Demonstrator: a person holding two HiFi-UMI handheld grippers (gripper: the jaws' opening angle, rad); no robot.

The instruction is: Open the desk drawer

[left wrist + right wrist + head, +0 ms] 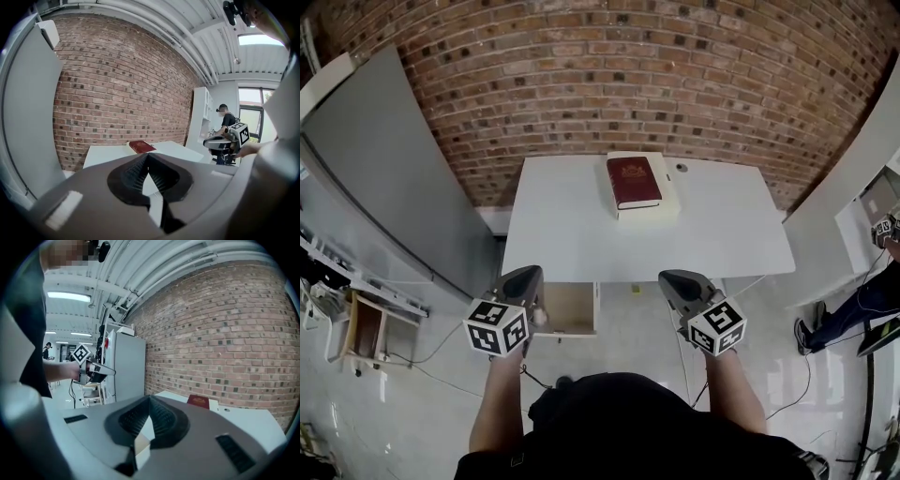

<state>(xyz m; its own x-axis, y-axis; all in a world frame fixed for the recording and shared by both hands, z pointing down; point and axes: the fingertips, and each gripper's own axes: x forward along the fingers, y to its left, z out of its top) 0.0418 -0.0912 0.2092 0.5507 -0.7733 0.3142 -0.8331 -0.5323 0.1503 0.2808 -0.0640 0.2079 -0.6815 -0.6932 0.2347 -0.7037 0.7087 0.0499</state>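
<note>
- Head view: I look steeply down on a white desk (562, 220) pushed against a brick wall (581, 75). A red book (633, 181) lies on a white box (671, 202) at the desk's far edge. The desk drawer (569, 309) is under the front edge on the left side. It stands pulled out, with its wood-coloured inside showing. My left gripper (527, 275) hangs just beside the drawer's left edge, overlapping it from up here. My right gripper (673, 278) hangs near the front edge further right, well apart from the drawer. Neither carries anything. A tall grey cabinet (384, 159) stands to the left, and a person's leg (848, 309) shows at the right edge.
- Left gripper view: the left jaws are pressed together at the tips with nothing between them. Past them I see the desk top with the red book, and off to the right the other gripper with its marker cube.
- Right gripper view: the right jaws are likewise closed and empty. A pale boxy corner shows low in the gap beneath them, and I cannot say what it is. The book lies beyond to the right, the left gripper off to the left.
</note>
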